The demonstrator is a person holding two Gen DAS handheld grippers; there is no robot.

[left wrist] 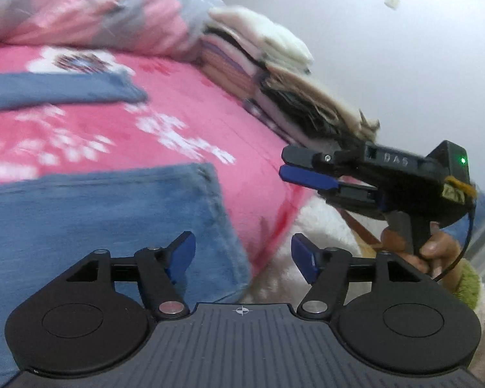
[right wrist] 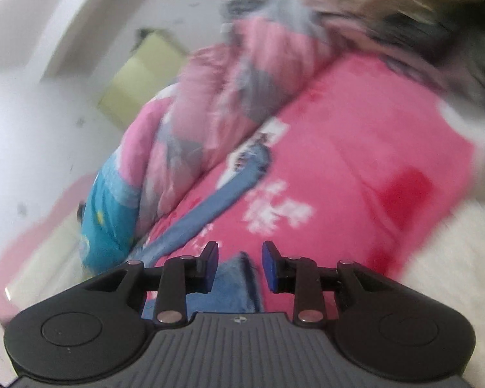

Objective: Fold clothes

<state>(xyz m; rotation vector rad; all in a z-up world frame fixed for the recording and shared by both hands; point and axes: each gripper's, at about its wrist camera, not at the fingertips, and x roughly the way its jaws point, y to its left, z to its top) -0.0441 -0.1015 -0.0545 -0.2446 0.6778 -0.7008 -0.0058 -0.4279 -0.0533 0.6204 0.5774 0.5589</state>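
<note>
Hovering with fingers spread wide and empty, the left tool (left wrist: 243, 252) sits over the blue garment (left wrist: 106, 220) lying on the pink bed (left wrist: 190, 103) just ahead of it. To its right, the right tool (left wrist: 284, 165) appears nearly closed, holding nothing, though blur hampers certainty.

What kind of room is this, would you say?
Most likely a bedroom. The work surface is a bed with a pink floral sheet, a rolled pink and grey quilt lies along it, and a stack of folded clothes sits against the white wall.
</note>
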